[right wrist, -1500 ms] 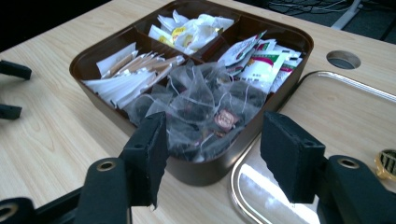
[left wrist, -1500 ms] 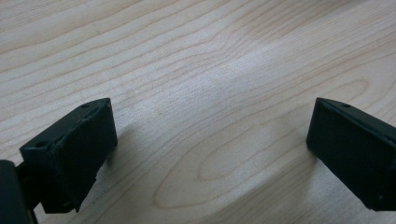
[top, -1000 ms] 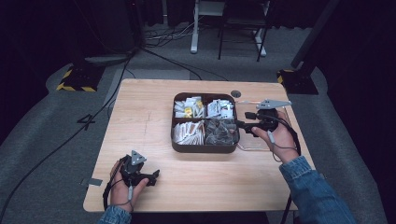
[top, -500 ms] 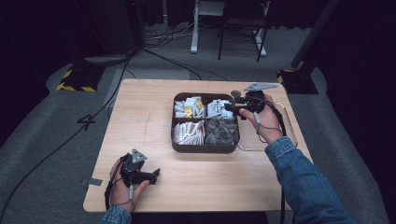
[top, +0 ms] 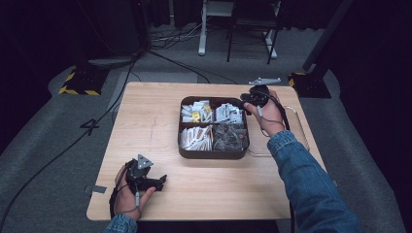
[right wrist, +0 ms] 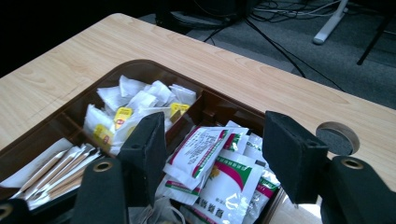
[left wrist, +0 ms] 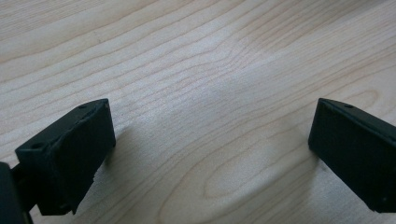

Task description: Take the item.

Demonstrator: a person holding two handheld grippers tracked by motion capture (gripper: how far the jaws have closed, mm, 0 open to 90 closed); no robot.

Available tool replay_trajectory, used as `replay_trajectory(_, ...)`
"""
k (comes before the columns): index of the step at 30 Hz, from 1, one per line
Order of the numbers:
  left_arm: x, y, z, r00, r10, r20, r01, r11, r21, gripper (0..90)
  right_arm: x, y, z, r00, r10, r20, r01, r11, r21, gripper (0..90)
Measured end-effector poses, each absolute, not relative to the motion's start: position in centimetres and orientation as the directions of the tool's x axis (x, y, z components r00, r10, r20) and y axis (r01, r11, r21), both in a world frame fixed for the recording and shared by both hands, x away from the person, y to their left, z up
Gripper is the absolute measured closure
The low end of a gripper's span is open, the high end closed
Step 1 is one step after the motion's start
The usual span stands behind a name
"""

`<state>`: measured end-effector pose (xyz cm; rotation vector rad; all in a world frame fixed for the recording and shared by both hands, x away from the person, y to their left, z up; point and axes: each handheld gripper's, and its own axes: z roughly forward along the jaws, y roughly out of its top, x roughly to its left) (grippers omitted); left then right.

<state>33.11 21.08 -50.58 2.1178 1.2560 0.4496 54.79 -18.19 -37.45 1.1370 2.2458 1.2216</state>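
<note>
My right gripper (top: 245, 103) hangs right of centre in the high view, over the right rim of the brown compartment tray (top: 212, 153). Its fingers (right wrist: 144, 149) are spread apart above the white, green and red sachets (right wrist: 219, 175) in the lower middle of its own view. Yellow-tagged tea bags (right wrist: 122, 114) fill the compartment at left. My left gripper (top: 154, 182) rests low on the bare wooden bench (top: 150, 121), lower left, fingers (left wrist: 70, 154) wide apart.
</note>
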Motion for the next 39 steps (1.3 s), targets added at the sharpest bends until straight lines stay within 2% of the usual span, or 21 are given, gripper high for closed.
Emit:
replay_trajectory(4, 33.1, 21.1, -50.6, 0.488, 0.872, -0.024, 0.658, -0.35, 0.667, 1.0, 55.9, -18.0, -37.9, -0.604, 0.795, 0.056, 0.501, 0.324, 0.803, 42.5)
replay_trajectory(19, 33.1, 21.1, -50.6, 0.488, 0.872, -0.026, 0.659, -0.349, 0.666, 1.0, 58.2, -16.1, -42.1, -0.596, 0.796, 0.106, 0.591, 0.345, 0.729, 45.4)
replay_trajectory(31, 33.1, 21.1, -50.6, 0.489, 0.872, -0.026, 0.659, -0.35, 0.666, 1.0, 58.2, -15.0, -43.9, -0.578, 0.803, 0.147, 0.645, 0.339, 0.685, 48.8)
replay_trajectory(39, 33.1, 21.0, -50.6, 0.484, 0.875, -0.029, 0.662, -0.344, 0.666, 1.1, 57.9, -13.9, -44.0, -0.605, 0.782, 0.149, 0.625, 0.35, 0.698, 50.8)
